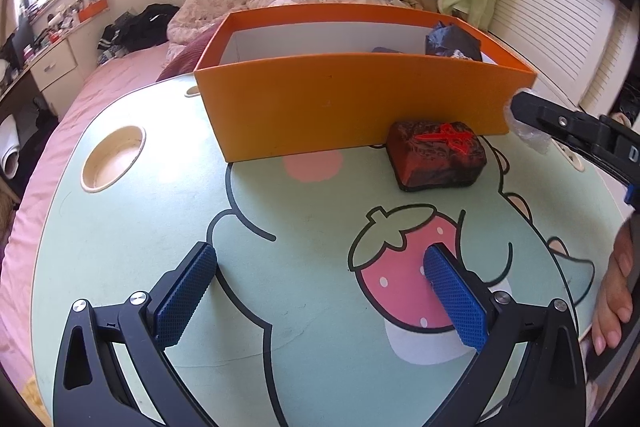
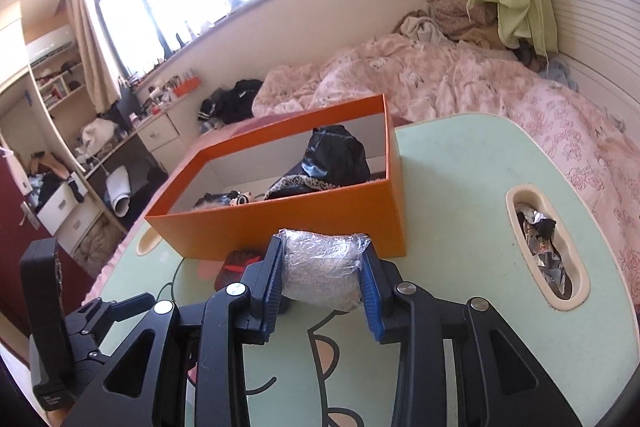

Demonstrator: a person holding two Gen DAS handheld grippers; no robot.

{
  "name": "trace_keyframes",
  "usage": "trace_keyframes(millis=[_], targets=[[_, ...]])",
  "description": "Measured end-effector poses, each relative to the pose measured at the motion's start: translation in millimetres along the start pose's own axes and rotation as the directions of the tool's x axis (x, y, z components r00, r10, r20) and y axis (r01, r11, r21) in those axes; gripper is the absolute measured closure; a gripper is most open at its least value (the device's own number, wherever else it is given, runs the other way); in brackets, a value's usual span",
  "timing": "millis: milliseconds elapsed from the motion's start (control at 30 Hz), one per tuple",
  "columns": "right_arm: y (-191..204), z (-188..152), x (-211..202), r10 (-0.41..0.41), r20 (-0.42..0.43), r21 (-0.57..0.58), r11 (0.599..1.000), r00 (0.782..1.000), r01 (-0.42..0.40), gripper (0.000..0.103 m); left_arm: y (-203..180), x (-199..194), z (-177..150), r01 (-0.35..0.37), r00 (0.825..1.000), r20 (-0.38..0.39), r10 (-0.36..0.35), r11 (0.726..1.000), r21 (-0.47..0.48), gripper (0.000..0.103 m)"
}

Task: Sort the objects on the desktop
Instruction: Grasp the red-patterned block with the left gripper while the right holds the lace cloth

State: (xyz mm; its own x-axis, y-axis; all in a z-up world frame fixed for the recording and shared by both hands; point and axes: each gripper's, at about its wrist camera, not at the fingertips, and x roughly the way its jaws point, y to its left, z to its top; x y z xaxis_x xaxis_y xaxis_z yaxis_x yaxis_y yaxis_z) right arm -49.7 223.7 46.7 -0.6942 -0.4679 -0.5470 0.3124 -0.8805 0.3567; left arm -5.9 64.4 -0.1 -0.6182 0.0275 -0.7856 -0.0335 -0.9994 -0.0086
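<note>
Blue pads of the right tool clamp a plastic-wrapped bundle before the orange box; the left tool gapes empty over the tabletop.

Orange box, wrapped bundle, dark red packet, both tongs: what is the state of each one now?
Orange box: open, no lid, partly filled.
Plastic-wrapped bundle: clamped between right tongs.
Dark red packet: lying on table, touching box front.
Left tongs: open, nothing between.
</note>
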Motion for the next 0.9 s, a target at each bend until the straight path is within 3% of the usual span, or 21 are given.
trace_keyframes(millis=[267,333,367,467,533,667,700,800,900], targets=[[-4.8,-0.7,-1.2,0.007,0.001,0.016,1.0,1.0,-0.007,0.069,-9.8,-9.5,-1.1,0.08,0.994,-0.077,-0.075,0.994,0.068,0.0],[-4.7,-0.6,-1.6,0.007,0.006,0.019,1.0,1.0,-0.008,0.069,-8.9,-19.3,0.0,0.148,0.989,-0.036,-0.147,0.989,0.023,0.0],[-5.9,-0.7,-2.9,0.008,0.012,0.022,1.0,1.0,-0.008,0.069,-7.7,-30.6,0.7,0.177,0.983,0.037,-0.177,0.984,-0.003,0.0],[-11.9,-0.6,-7.1,0.008,0.036,0.044,0.999,0.999,-0.01,0.069,-14.6,-54.6,9.7,0.149,0.976,0.155,-0.15,0.989,0.02,0.0],[-17.6,0.3,-10.6,0.009,0.055,0.073,0.997,0.998,-0.013,0.069,-24.9,-60.1,18.2,0.128,0.976,0.172,-0.136,0.99,0.055,0.0],[-30.4,-0.1,-25.2,-0.001,0.138,0.151,0.988,0.99,-0.02,0.069,-54.7,-40.2,40.9,0.184,0.975,0.093,-0.2,0.971,0.154,0.0],[-33.2,-0.2,-28.6,0.001,0.157,0.167,0.986,0.988,-0.028,0.069,-62.6,-29.3,46.8,0.157,0.983,0.074,-0.17,0.975,0.157,0.001],[-42.0,-0.1,-38.9,-0.004,0.214,0.206,0.978,0.977,-0.041,0.069,-78.5,-6.7,58.5,0.093,0.994,0.039,-0.1,0.984,0.155,0.018],[-43.6,-0.1,-42.8,0.004,0.232,0.213,0.976,0.973,-0.055,0.069,-78.2,13.0,61.7,0.066,0.998,-0.01,-0.066,0.991,0.118,0.019]])
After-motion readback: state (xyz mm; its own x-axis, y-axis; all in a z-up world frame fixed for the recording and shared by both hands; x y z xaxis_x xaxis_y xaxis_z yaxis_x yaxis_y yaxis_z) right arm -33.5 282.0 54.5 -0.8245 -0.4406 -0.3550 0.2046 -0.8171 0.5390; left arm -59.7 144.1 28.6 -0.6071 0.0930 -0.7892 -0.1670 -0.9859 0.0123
